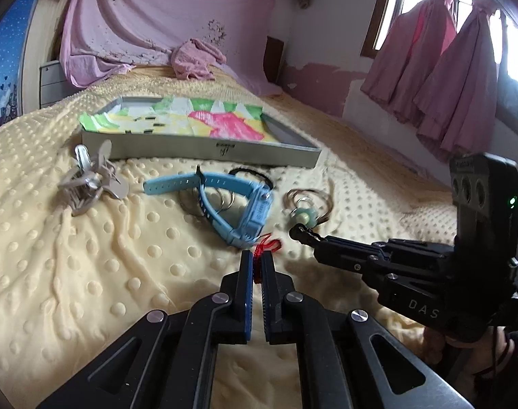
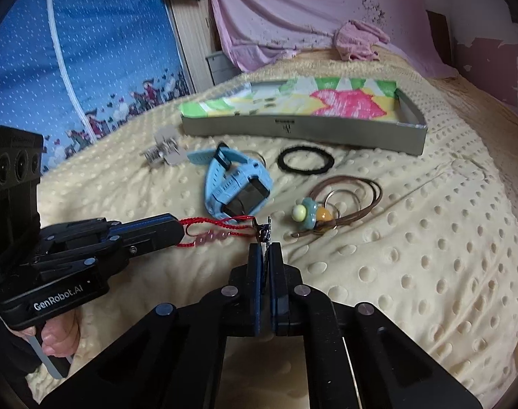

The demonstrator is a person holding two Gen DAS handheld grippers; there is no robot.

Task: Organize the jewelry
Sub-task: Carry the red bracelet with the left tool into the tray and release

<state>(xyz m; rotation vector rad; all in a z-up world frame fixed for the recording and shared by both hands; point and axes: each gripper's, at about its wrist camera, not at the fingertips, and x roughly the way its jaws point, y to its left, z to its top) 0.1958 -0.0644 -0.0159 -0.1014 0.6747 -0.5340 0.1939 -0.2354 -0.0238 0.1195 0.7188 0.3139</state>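
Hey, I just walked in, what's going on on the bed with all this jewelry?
A person is holding a set of tongs in each hand over a cream dotted blanket. Both are closed on one red cord bracelet: the left tongs pinch one end, the right tongs grip the dark piece at the other. A blue watch, black hair tie, hair claw and a brown-cord pendant lie on the blanket. The grey tray holds only its colourful liner.

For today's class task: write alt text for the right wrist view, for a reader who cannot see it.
Two black grippers, the left gripper and the right gripper, pinch opposite ends of a red cord bracelet just above a cream dotted blanket. Behind lie a blue watch, a black hair tie, a brown cord necklace and a grey tray.
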